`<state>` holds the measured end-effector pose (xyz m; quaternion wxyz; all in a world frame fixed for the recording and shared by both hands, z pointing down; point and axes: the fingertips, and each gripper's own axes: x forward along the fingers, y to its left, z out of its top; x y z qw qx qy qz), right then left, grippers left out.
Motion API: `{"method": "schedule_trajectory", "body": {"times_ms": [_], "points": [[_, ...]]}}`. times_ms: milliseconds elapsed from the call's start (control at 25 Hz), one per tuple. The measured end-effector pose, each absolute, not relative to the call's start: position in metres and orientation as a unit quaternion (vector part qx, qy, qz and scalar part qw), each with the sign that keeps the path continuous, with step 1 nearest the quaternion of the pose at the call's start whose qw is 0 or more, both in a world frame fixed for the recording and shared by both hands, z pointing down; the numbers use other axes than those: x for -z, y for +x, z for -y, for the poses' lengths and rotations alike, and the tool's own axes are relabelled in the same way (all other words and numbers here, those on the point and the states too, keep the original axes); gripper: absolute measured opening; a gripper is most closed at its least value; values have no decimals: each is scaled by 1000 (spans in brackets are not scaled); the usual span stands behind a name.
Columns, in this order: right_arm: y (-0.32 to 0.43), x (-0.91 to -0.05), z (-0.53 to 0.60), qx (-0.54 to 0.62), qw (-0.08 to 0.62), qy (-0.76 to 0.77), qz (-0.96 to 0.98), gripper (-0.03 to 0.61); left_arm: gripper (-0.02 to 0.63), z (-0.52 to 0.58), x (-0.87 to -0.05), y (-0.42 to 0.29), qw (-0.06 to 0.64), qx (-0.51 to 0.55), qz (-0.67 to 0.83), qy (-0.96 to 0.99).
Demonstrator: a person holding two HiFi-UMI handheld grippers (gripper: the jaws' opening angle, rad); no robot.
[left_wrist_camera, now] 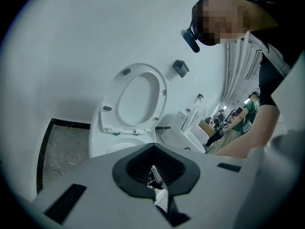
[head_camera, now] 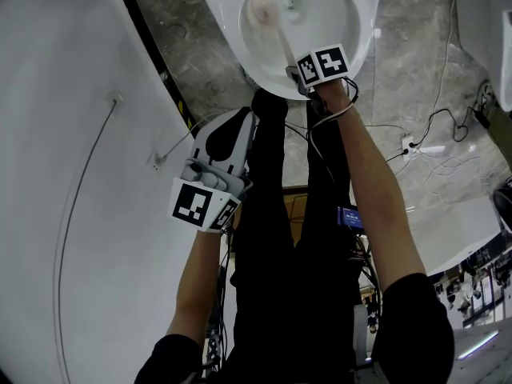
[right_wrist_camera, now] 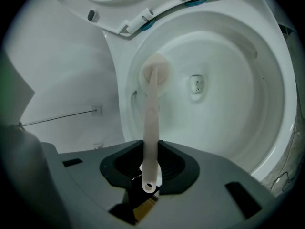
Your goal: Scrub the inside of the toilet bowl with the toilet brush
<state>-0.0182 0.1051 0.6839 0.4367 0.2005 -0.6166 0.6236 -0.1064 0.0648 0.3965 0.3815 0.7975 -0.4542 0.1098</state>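
White porcelain filled the top of the head view, where the toilet bowl [head_camera: 364,22] lay open below the person. Its seat [left_wrist_camera: 136,99] stood raised against the white wall [head_camera: 64,134].

The right hand-held gripper [right_wrist_camera: 151,151] was held out over the near rim of the bowl at the end of an outstretched arm. Its jaws were pinched on the pale handle of the toilet brush [right_wrist_camera: 151,113], close to the handle's end with the hanging hole. From there the handle ran forward and down into the bowl. The round, pinkish brush head [right_wrist_camera: 155,74] was pressed against the bowl's inner wall on the left, just beside the small outlet [right_wrist_camera: 196,83] at the bottom.

The left hand-held gripper [left_wrist_camera: 153,159] was well apart from the bowl, held back near the person's black-trousered legs [head_camera: 280,238]. Its jaws were pressed together with nothing between them. It pointed towards the toilet, which showed in the left gripper view with the seat up.

Grey, marbled stone floor [head_camera: 416,54] surrounded the base of the toilet. Thin cables [head_camera: 432,134] trailed across the floor to the right of the person.
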Motion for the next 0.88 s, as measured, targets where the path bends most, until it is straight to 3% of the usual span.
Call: {"method": "schedule_trajectory", "body": {"times_ms": [880], "points": [[45,-685,-63,-620,410,337,578,101,9,-68,-391,-92,378,-110,448,803]]}}
